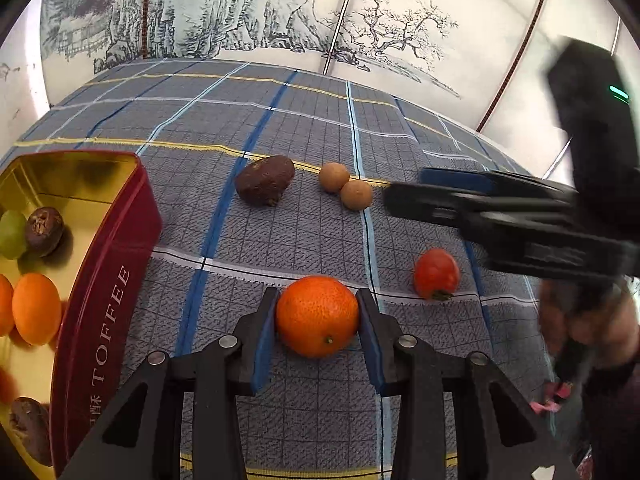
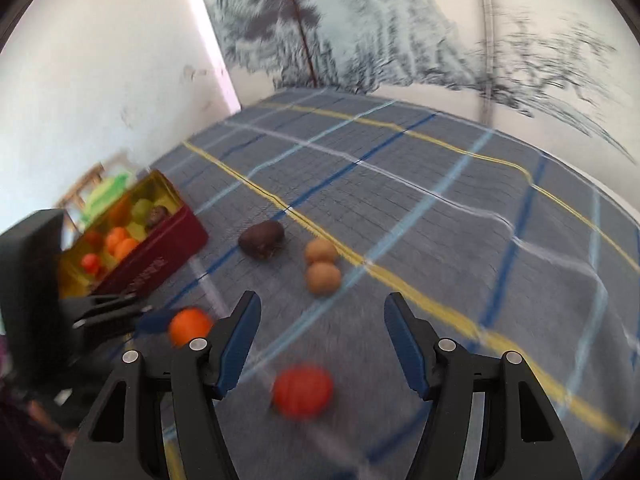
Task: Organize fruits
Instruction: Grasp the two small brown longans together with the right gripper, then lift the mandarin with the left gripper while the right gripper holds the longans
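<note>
My left gripper is shut on an orange that rests on the checked cloth; the orange also shows in the right wrist view. A red fruit lies to its right and shows blurred between my right gripper's fingers. My right gripper is open and empty above the cloth; it also shows in the left wrist view. A dark brown fruit and two small tan fruits lie farther back. The red toffee tin at left holds several fruits.
The blue checked cloth covers the table up to a painted wall behind. A white wall stands at left in the right wrist view. The right wrist view is motion-blurred.
</note>
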A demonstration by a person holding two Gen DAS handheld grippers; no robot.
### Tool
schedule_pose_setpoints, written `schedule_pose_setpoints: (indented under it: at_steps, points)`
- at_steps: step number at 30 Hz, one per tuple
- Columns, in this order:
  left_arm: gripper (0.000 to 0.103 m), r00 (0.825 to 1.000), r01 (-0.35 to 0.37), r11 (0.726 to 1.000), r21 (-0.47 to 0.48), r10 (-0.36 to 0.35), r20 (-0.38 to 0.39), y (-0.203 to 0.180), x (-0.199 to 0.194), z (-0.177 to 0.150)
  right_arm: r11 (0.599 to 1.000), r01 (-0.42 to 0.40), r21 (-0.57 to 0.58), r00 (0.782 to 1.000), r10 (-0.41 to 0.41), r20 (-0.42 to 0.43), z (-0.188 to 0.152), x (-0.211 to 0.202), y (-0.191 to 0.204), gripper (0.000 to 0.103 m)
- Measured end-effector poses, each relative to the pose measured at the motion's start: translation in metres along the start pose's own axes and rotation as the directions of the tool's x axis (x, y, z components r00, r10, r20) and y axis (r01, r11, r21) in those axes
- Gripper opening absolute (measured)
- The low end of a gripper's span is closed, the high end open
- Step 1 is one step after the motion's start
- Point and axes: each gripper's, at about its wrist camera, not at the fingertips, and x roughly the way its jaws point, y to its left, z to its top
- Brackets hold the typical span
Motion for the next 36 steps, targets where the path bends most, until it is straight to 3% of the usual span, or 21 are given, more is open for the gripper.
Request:
schedule_pose_setpoints:
  at_steps: [4,7,8,9,14,17,21,24,36]
  points:
    - [0.034,1.000,0.002,1.000,-0.008,-0.002,0.004,0.002,-0.001,0.000,0.999,0.010,-0.052,0.998,-0.013,-0.054,0.016,0.039,0.006,0.063]
    - [0.034,1.000,-0.008,1.000,0.001,0.008,0.005,0.001,-0.001,0.000,0.996,0.053,-0.077,0.995,-0.059,-0.083,0.019,0.058,0.006,0.042]
    - [0.034,1.000,-0.012,1.000,0.004,0.012,0.005,0.001,-0.001,0.001,0.994,0.066,-0.089,0.993,-0.074,-0.091,0.020,0.059,0.007,0.029]
    - [0.034,1.000,-0.014,1.000,0.006,0.014,0.005,0.000,-0.001,0.000,0.994,0.068,-0.081,0.993,-0.076,-0.094,0.021,0.057,0.005,0.026]
    - [0.035,0.999,-0.033,0.999,0.011,0.033,0.010,-0.002,-0.001,-0.001,0.991,0.128,0.038,0.992,-0.128,0.008,-0.002,0.007,-0.009,0.026]
    - [0.035,0.999,-0.044,0.999,0.015,0.043,0.013,-0.004,-0.002,-0.001,0.969,0.189,0.156,0.979,-0.199,0.051,-0.037,-0.034,-0.024,0.026]
    - [0.035,0.998,-0.056,0.998,0.010,0.056,0.024,-0.003,-0.004,-0.002,0.915,0.252,0.314,0.962,-0.272,0.020,-0.091,-0.067,-0.044,0.026]
    - [0.035,0.997,-0.062,0.998,0.014,0.062,0.038,-0.003,-0.006,-0.003,0.886,0.301,0.353,0.948,-0.318,-0.011,-0.114,-0.070,-0.050,0.026]
    - [0.035,0.994,-0.073,0.997,0.036,0.070,0.081,-0.006,-0.014,-0.005,0.869,0.342,0.358,0.934,-0.358,-0.023,-0.111,-0.070,-0.052,0.026]
